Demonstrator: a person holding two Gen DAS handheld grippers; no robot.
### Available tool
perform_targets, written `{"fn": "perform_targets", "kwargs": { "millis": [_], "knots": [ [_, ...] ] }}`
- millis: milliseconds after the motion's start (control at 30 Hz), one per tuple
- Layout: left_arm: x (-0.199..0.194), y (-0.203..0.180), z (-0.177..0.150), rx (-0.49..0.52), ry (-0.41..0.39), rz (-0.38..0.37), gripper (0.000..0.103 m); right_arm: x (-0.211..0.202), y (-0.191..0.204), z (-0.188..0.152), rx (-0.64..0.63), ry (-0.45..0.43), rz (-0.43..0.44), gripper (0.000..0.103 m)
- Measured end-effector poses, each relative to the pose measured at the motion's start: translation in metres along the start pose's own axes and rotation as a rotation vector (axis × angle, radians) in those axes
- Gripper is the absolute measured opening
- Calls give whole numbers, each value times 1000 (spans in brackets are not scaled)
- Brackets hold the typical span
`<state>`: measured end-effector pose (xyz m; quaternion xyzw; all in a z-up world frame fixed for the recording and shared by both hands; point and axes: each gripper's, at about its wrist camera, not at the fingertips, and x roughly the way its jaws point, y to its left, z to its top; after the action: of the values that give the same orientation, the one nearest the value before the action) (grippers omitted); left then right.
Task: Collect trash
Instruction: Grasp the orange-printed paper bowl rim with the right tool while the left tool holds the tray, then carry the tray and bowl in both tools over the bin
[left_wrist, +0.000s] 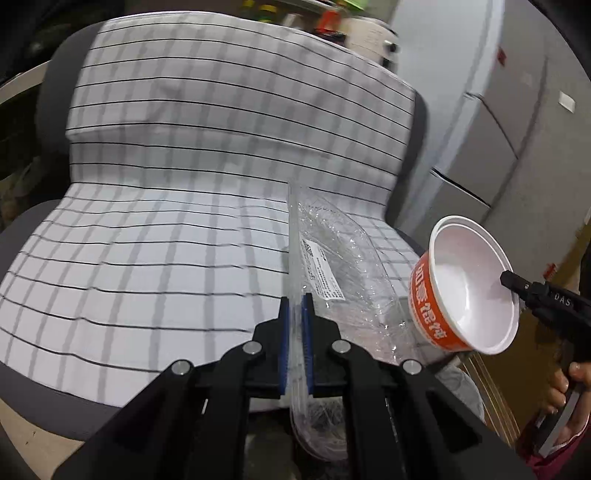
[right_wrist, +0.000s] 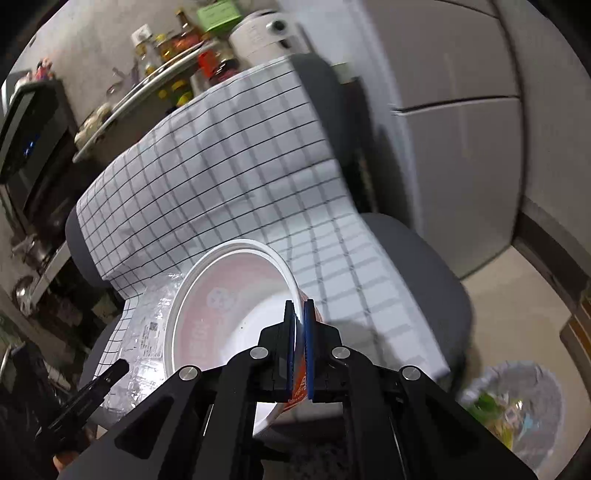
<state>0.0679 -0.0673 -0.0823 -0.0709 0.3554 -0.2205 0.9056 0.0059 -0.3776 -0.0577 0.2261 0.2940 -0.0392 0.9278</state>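
We find the left tongs (left_wrist: 296, 306) closed on a clear plastic bag (left_wrist: 332, 258), its flat edge pinched between the blue pads while the crinkled body, bearing a white printed label, spreads forward and to the right above the chair seat. We find the right tongs (right_wrist: 300, 314) closed on the rim of an orange-and-white paper bowl (right_wrist: 229, 306), one pad inside the wall and one outside; the bowl is tilted with its white interior open toward the camera, and it appears empty. In the left wrist view the bowl (left_wrist: 469, 284) hangs just right of the bag, off the seat's right edge, with the right tongs (left_wrist: 511, 282) reaching in from the right and a hand (left_wrist: 569, 387) on the grip below. Both items are held clear of the grey chair (right_wrist: 424, 266), which is draped in a white checked cloth (left_wrist: 221, 184) over back and seat. We note a lined waste bin (right_wrist: 517, 402) on the floor at lower right of the right wrist view, containing coloured scraps. A shelf of bottles (right_wrist: 177, 40) stands behind the chair, blurred.
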Motion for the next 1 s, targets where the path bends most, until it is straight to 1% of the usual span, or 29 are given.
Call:
{"fn": "perform_targets", "kwargs": {
  "millis": [100, 200, 333, 400, 533, 567, 733, 767, 833, 867, 900, 933, 1000],
  "knots": [
    [7, -27, -6, 46, 21, -49, 5, -20, -23, -9, 41, -14, -23, 5],
    [16, -58, -10, 92, 33, -98, 5, -46, -53, -20, 80, -35, -88, 5],
    [30, -94, -11, 141, 48, -149, 5, -78, -97, -34, 138, -57, -208, 5],
    [39, -117, -14, 168, 63, -189, 5, -94, -125, -44, 168, -63, -300, 5],
    [51, -159, -24, 244, 100, -259, 5, -107, -172, -67, 237, -42, -428, 6],
    [54, -172, -28, 265, 111, -279, 5, -108, -182, -73, 255, -33, -441, 6],
    [66, -207, -44, 320, 164, -350, 5, -98, -223, -99, 323, 30, -515, 7],
    [66, -211, -48, 329, 173, -360, 5, -94, -227, -101, 331, 45, -516, 10],
    [70, -220, -55, 347, 198, -388, 5, -82, -241, -110, 363, 91, -508, 11],
    [74, -227, -59, 355, 211, -399, 5, -79, -245, -112, 377, 100, -509, 14],
    [77, -231, -61, 363, 222, -406, 5, -76, -249, -114, 392, 108, -512, 21],
    [82, -237, -63, 376, 237, -413, 5, -76, -252, -115, 402, 110, -513, 24],
    [89, -249, -73, 408, 269, -428, 5, -82, -258, -116, 415, 86, -510, 29]
  ]
}}
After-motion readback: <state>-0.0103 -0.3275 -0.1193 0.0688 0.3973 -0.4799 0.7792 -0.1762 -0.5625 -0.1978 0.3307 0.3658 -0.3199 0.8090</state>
